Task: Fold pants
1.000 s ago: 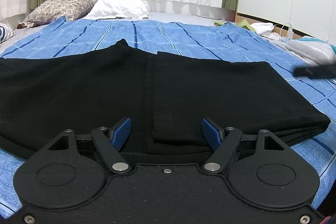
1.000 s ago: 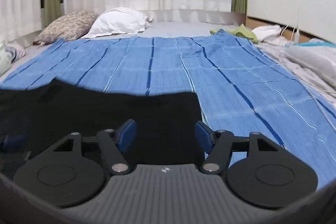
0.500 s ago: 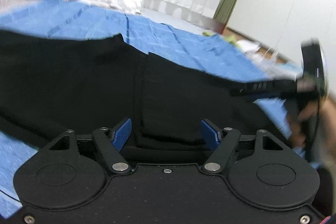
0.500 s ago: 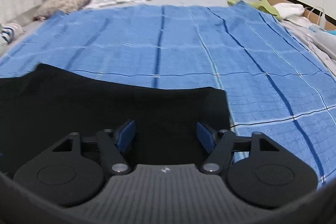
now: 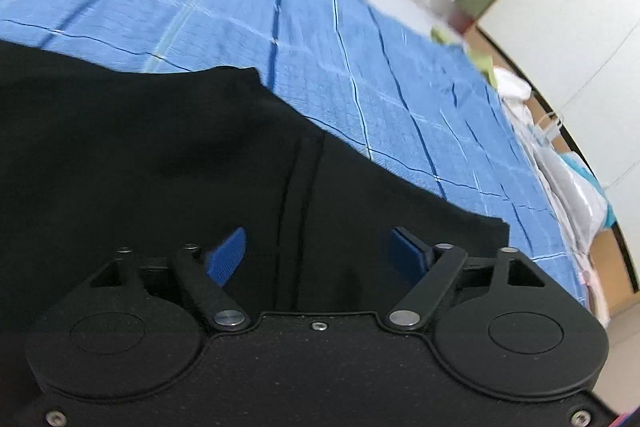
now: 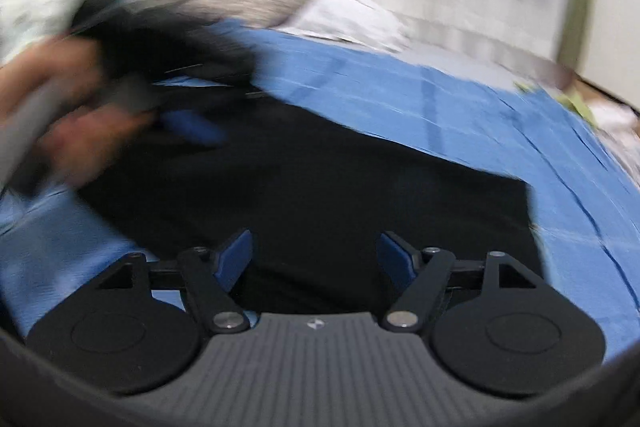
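Black pants (image 5: 140,155) on a blue bedspread (image 5: 360,39) — darker blue lines checking it — blue-padded tongs (image 5: 318,255).

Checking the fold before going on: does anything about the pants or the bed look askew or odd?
Nothing looks damaged or spilled. The black pants lie flat on the blue blanket, with one soft crease left of their centre seam. Both the left gripper and right gripper have open jaws over the cloth. The right view is motion-blurred.

Bare blue bedspread (image 5: 360,59) wide open beyond the black pants (image 5: 160,167), pillows (image 6: 344,19) far off at the head, clutter (image 5: 568,163) crowding the right edge
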`<state>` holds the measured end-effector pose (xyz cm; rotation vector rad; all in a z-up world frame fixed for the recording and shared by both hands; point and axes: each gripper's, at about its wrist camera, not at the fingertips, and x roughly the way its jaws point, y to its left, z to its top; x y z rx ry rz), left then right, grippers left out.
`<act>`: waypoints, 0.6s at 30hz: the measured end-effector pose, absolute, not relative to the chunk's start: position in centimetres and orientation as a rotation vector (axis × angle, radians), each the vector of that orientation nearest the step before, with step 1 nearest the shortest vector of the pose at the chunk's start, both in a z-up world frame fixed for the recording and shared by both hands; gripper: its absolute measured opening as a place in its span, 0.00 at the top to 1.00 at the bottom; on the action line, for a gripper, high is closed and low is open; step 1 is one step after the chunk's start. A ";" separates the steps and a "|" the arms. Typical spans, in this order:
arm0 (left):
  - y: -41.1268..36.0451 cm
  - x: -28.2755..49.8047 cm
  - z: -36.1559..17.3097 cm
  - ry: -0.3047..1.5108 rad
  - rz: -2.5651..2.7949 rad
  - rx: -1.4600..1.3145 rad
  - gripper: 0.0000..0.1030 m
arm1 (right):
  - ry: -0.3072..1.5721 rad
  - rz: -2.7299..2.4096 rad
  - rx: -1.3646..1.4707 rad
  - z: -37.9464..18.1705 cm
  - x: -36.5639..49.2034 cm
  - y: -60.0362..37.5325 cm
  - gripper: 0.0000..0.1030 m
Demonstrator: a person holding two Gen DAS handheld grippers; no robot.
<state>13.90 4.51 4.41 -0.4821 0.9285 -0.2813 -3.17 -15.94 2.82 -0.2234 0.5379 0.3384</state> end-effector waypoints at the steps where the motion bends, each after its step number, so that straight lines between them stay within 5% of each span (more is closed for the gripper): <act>1: 4.6 15.0 4.4 0.952 -0.280 -0.499 0.22 | 0.528 0.370 -0.236 2.7 -3.7 -14.8 0.19; 18: 4.6 19.4 3.4 1.062 -0.423 -0.554 0.37 | 0.456 0.392 0.026 1.9 -3.6 -10.9 0.17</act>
